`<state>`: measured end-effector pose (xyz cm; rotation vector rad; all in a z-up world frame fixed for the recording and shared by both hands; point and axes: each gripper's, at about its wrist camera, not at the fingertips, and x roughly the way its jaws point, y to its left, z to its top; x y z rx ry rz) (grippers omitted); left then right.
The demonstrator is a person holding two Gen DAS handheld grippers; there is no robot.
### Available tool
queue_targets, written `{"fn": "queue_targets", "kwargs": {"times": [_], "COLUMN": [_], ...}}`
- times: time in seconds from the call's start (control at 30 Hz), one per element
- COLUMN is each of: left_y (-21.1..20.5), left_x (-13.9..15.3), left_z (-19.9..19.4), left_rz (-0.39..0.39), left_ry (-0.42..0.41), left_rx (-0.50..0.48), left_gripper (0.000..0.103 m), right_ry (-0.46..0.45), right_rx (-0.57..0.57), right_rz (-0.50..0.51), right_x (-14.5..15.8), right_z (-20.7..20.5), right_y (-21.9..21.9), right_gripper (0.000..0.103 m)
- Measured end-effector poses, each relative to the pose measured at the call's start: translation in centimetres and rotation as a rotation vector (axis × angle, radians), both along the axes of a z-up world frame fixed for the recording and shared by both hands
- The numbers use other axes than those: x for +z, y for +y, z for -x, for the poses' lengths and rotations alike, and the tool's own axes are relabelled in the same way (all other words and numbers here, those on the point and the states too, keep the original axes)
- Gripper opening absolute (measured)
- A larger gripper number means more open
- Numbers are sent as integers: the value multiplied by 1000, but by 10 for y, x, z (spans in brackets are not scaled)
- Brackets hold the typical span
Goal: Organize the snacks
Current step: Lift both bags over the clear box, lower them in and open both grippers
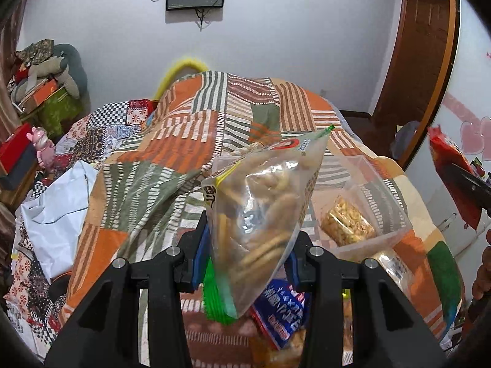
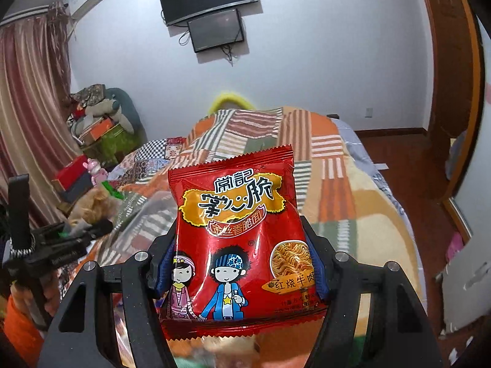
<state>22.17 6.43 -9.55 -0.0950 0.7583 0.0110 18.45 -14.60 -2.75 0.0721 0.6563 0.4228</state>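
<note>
My left gripper (image 1: 247, 251) is shut on a clear bag of biscuits (image 1: 260, 202) and holds it up over the bed. Beyond it on the right lies a clear plastic box (image 1: 380, 190) with a packet of yellow puffed snack (image 1: 346, 219) inside. A blue snack packet (image 1: 284, 312) and a green packet (image 1: 214, 303) lie below the bag. My right gripper (image 2: 242, 254) is shut on a red crispy-noodle packet (image 2: 239, 214) and holds it upright above the bed. That red packet shows at the right edge of the left wrist view (image 1: 451, 171). The left gripper with its biscuit bag shows at the left of the right wrist view (image 2: 89, 211).
A patchwork blanket (image 1: 190, 141) covers the bed. A white cloth (image 1: 58, 211) lies at its left. Boxes and stuffed toys (image 1: 46, 76) pile up by the far wall. A wooden door (image 1: 423, 49) stands at the right. Screens (image 2: 211, 9) hang on the wall.
</note>
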Motion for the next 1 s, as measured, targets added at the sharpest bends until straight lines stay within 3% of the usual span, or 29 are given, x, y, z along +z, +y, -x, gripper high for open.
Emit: {"fn": "queue_targets", "kwargs": {"times": [0.53, 0.7, 1.0], "left_y": [-7, -15, -12], "left_x": [-38, -44, -59], "left_z": [-55, -60, -70], "left_rz": [52, 8, 29], "left_ry": [101, 100, 161], "left_rx": [-9, -32, -19], "left_gripper": [41, 42, 47], "right_ry": [134, 208, 282], "right_rx": [91, 117, 153], "right_rz": [62, 67, 91], "right_x": [-37, -53, -68], "right_z": [-47, -57, -62], "right_y": [54, 65, 75], "right_gripper": [65, 65, 67]}}
